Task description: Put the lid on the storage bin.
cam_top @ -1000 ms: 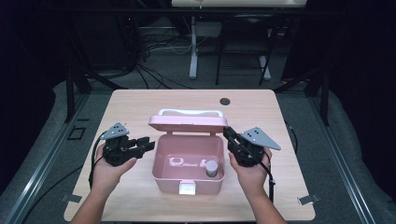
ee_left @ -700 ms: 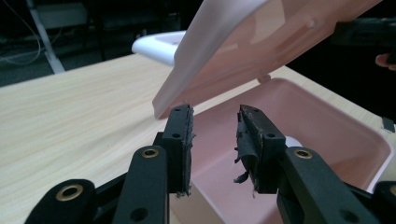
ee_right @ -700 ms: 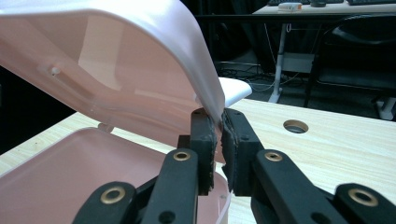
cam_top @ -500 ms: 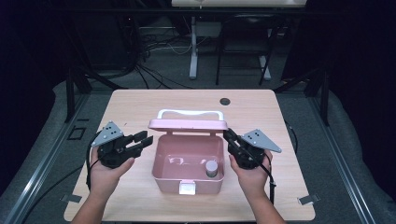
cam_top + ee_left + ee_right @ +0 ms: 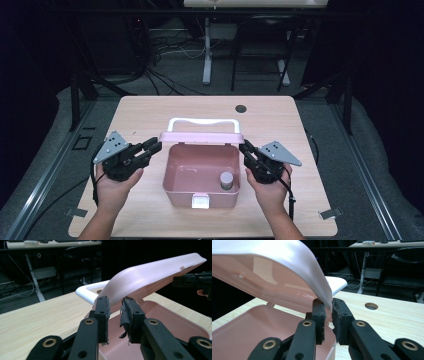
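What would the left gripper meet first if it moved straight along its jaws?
Most likely the pink lid: its corner edge already sits right at the tips of the left gripper, whose jaws have just been closing. Whether they touch it is unclear.

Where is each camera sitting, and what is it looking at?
High view: above the person's side, looking down at the table, the pink box, both hands, both grippers.
Left gripper view: rides the left gripper, facing the lid.
Right gripper view: rides the right gripper, facing the lid.
All share the lid.
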`<move>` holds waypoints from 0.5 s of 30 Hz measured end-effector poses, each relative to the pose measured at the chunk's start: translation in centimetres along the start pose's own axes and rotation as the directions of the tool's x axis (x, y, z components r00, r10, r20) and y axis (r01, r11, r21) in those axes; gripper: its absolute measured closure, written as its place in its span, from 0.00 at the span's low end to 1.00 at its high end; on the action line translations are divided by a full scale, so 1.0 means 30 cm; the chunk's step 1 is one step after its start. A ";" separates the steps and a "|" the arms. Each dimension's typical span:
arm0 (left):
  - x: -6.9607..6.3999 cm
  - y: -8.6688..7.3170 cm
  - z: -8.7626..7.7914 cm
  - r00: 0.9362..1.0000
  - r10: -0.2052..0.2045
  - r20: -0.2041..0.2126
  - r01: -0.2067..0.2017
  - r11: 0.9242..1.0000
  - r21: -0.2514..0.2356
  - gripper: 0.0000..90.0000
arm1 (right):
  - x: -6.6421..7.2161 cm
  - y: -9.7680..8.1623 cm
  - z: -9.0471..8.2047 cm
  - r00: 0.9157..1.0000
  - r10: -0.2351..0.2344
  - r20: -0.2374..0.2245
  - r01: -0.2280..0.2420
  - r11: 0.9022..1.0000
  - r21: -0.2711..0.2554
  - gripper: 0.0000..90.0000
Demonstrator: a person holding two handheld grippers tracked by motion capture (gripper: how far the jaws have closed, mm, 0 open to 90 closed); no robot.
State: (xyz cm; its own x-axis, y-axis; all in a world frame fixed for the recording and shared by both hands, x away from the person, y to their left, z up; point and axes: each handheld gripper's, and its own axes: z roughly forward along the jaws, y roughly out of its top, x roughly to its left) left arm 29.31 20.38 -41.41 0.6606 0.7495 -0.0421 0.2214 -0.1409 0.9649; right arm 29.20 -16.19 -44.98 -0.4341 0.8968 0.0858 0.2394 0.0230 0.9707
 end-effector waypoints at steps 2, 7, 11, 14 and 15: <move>-0.003 0.001 0.003 1.000 0.002 0.000 -0.002 1.000 -0.005 0.87 | -0.001 -0.003 -0.003 1.000 0.002 0.001 -0.002 1.000 0.000 0.88; -0.003 0.002 0.007 1.000 -0.011 -0.007 0.011 1.000 -0.016 0.87 | -0.005 -0.006 -0.010 1.000 0.001 0.003 -0.001 1.000 0.000 0.88; 0.002 0.005 0.011 1.000 -0.020 -0.006 0.020 1.000 -0.024 0.88 | -0.009 -0.009 -0.021 1.000 0.003 0.003 -0.003 1.000 0.003 0.88; 0.005 0.008 0.014 1.000 -0.023 -0.006 0.023 0.999 -0.023 0.88 | -0.015 -0.011 -0.033 1.000 0.015 0.011 -0.015 1.000 0.000 0.88; 0.006 0.008 0.016 1.000 -0.025 -0.004 0.024 0.999 -0.027 0.88 | -0.021 -0.010 -0.037 1.000 0.014 0.012 -0.014 1.000 0.000 0.88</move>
State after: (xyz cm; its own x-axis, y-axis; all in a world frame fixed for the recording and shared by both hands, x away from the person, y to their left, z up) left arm 29.82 20.18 -41.30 0.6521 0.7553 -0.0647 0.2180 -0.1051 0.9703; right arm 28.43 -17.25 -45.07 -0.4204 0.9022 0.0963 0.2451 0.0107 0.9694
